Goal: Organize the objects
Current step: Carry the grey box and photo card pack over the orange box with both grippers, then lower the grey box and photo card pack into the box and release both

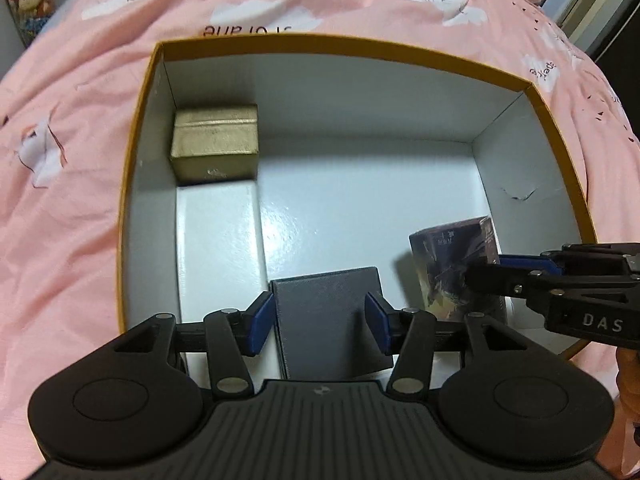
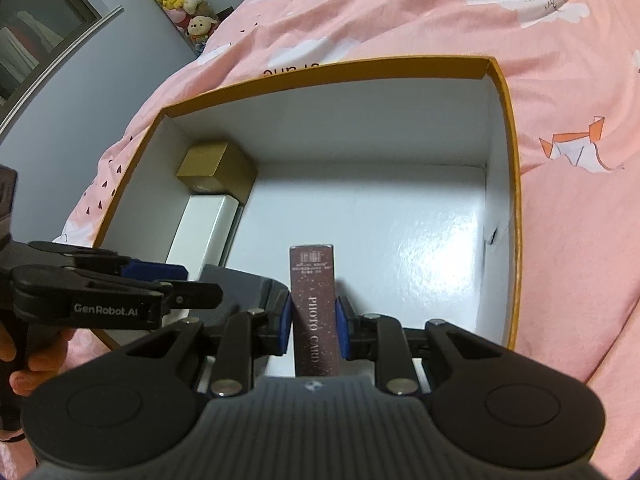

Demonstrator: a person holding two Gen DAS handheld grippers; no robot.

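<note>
Inside the orange-rimmed box (image 2: 516,216) on the pink bedspread (image 2: 560,100). Right gripper (image 2: 313,322) clenched on the photo card box (image 2: 314,304) (long axis pointing away along the fingers). Left gripper (image 1: 318,322) released, straddling the grey box (image 1: 328,312).

Left gripper (image 1: 320,322) jaws parted; right gripper (image 2: 313,320) jaws clamped.

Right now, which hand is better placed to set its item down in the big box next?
Probably right: the right gripper grips the photo card box upright over bare floor of the big box. The left gripper stands open around the grey box.
</note>
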